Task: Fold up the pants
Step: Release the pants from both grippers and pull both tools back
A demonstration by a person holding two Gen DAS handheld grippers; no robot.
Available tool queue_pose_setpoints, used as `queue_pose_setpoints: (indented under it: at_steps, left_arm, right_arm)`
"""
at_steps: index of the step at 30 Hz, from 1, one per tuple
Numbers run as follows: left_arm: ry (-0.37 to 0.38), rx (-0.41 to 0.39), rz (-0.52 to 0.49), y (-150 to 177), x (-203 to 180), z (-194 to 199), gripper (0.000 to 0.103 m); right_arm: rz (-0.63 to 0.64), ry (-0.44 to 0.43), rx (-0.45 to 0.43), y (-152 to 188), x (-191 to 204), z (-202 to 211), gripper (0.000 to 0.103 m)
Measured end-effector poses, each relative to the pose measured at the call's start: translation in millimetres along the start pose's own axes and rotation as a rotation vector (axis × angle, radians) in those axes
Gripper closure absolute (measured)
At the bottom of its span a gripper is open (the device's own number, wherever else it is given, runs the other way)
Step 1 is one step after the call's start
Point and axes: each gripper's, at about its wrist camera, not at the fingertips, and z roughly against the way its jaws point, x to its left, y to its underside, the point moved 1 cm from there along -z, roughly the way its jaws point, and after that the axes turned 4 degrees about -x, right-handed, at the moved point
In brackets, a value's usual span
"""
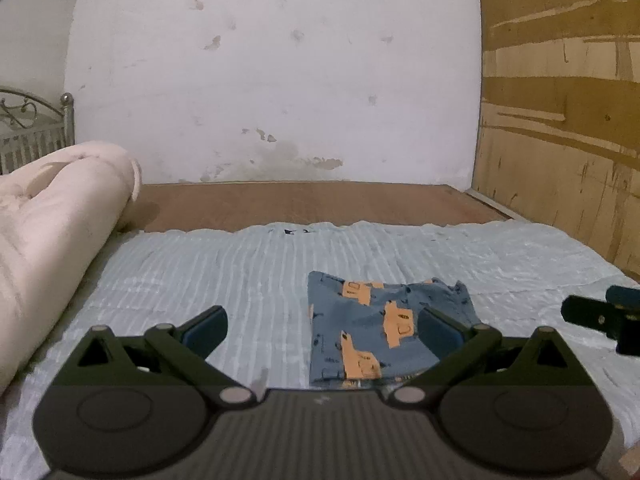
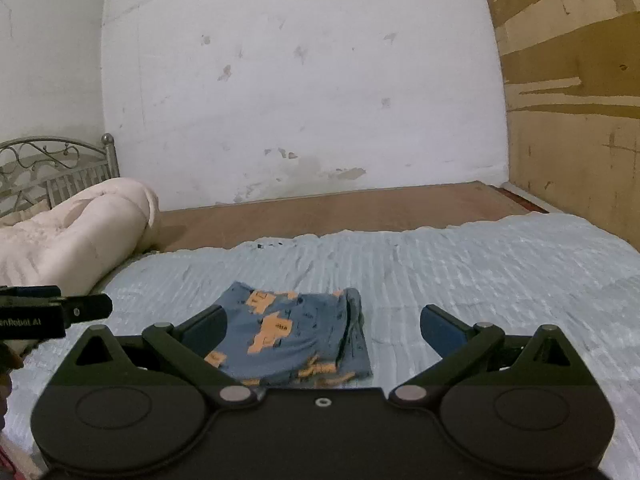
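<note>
The pants [image 1: 376,328] are blue with orange prints and lie folded into a compact rectangle on the light blue bedsheet [image 1: 240,272]. They also show in the right wrist view [image 2: 296,332]. My left gripper [image 1: 322,330] is open and empty, held just before the pants' near edge. My right gripper [image 2: 323,330] is open and empty, with the pants between its left finger and the middle of the gap. Each gripper shows at the edge of the other's view: the right gripper's tip [image 1: 600,320] and the left gripper's tip [image 2: 52,312].
A rolled cream quilt [image 1: 52,248] lies along the left side of the bed. Bare brown board [image 1: 312,204] runs behind the sheet up to a white wall. A wooden panel [image 1: 560,120] stands at the right. A metal headboard [image 2: 40,176] is at the far left.
</note>
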Motion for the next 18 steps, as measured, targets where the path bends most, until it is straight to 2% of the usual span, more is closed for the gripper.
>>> queue_pose_setpoints:
  at_steps: [8,18]
  left_arm:
    - [-0.014,-0.005,0.002,22.0,3.1,27.6,0.0]
    - [-0.036,0.001,0.005,47.0,8.0,44.7,0.0]
  right_arm:
    - [-0.012,0.023,-0.017,23.7,9.9,43.1,0.001]
    - [-0.03,0.042,-0.012,44.3,11.4,66.3,0.001]
